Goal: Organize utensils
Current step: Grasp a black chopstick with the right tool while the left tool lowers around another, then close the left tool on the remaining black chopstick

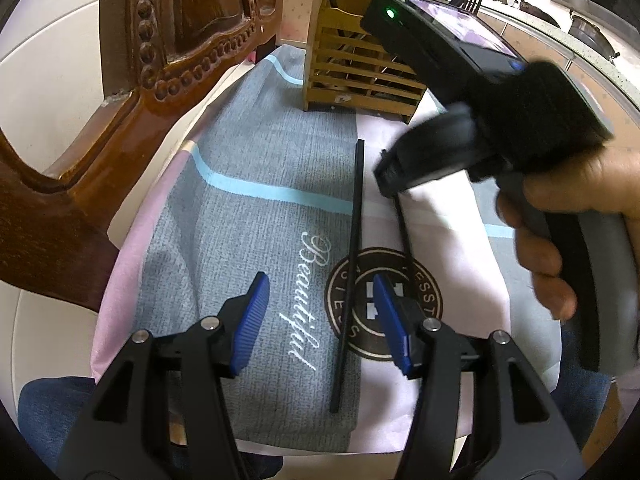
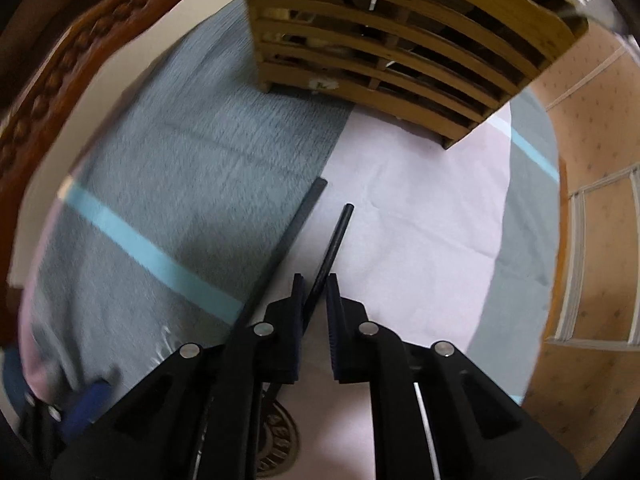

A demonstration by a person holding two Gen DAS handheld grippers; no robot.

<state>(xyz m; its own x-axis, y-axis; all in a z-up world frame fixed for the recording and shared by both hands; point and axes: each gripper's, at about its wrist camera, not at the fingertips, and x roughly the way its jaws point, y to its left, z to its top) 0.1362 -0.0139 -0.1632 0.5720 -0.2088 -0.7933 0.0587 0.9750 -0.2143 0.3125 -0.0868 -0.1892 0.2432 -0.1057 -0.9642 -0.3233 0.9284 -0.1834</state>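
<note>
Two black chopsticks are on the grey and pink cloth. One chopstick [image 1: 350, 276] [image 2: 280, 248] lies flat on the cloth. My right gripper [image 2: 314, 296] [image 1: 390, 176] is shut on the other chopstick [image 2: 332, 248] [image 1: 402, 228], which is tilted with its far end off the cloth. My left gripper [image 1: 320, 316] is open and empty above the cloth, its blue pads [image 1: 250, 328] on either side of the lying chopstick's near half. A slatted wooden utensil holder [image 1: 360, 68] [image 2: 384, 40] stands at the cloth's far edge with forks and black utensils in it.
A carved wooden chair back [image 1: 132, 40] rises at the left. The cloth [image 1: 248, 152] covers a cushioned seat. A counter with pans [image 1: 584, 28] is at the far right. An orange patterned wall and white rails [image 2: 592, 240] lie to the right.
</note>
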